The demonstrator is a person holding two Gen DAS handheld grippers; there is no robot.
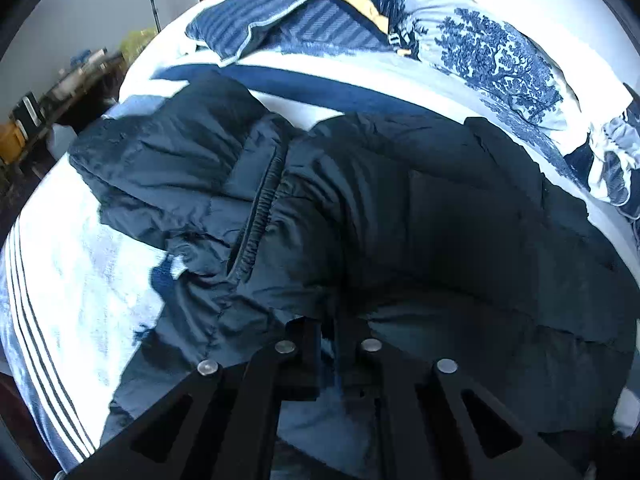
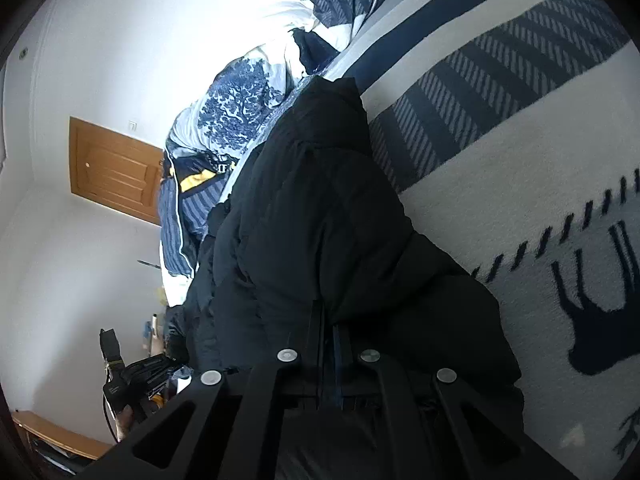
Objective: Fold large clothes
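Both grippers, left gripper (image 1: 327, 334) and right gripper (image 2: 329, 334), are being held clenched on the dark puffer jacket (image 1: 360, 200). Its bulk is lying directly ahead of both jaws, lengthwise across the bed (image 1: 72, 280).

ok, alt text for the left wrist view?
The left claw is pinched shut on the near edge of a dark puffer jacket spread on a bed. Blue patterned pillows lie at the far side.
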